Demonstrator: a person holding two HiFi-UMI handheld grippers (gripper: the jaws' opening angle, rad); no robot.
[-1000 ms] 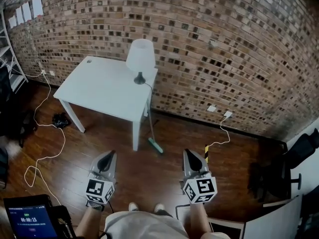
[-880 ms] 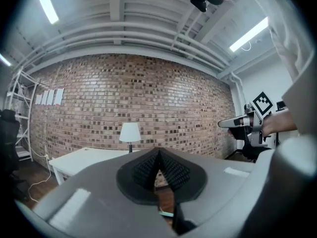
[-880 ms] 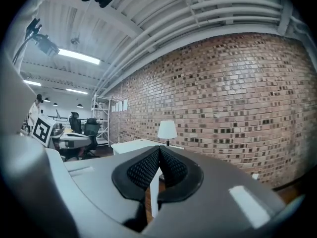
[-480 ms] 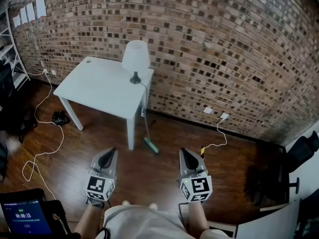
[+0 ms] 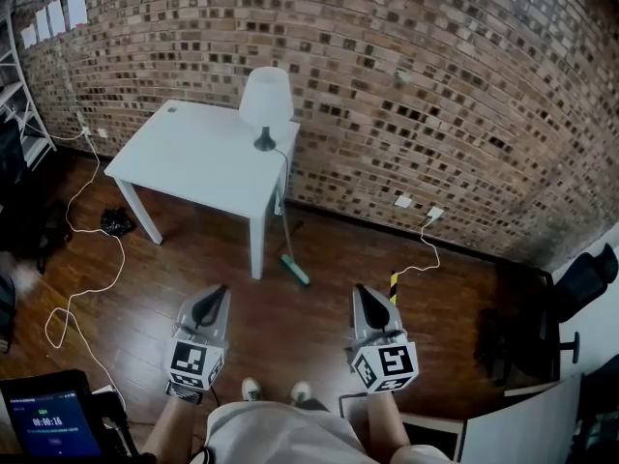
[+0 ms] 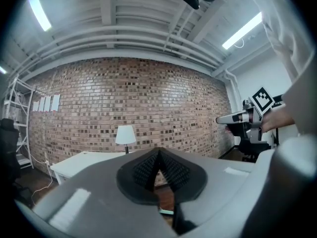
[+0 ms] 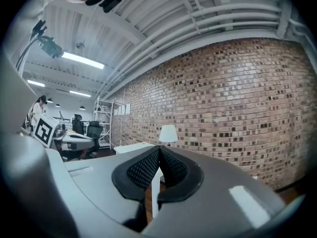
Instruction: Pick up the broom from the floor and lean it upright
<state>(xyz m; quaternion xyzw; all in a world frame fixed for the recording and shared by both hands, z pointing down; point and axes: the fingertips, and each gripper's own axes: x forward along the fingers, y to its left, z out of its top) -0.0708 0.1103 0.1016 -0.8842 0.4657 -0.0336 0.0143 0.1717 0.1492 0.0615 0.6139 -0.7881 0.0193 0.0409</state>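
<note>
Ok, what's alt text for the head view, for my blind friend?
A teal-headed broom stands leaning beside a white table by a brick wall, head on the wood floor. Nearer, a person holds the left gripper and right gripper shut and empty.

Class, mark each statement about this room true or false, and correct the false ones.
1. The right gripper holds the broom. False: it is shut and empty; the broom leans at the table corner.
2. A lamp stands on the table. True.
3. The broom's head lies on the table top. False: it rests on the wood floor.
4. The wall behind the table is brick. True.
5. The left gripper is wide open. False: shut, nothing between its jaws.
</note>
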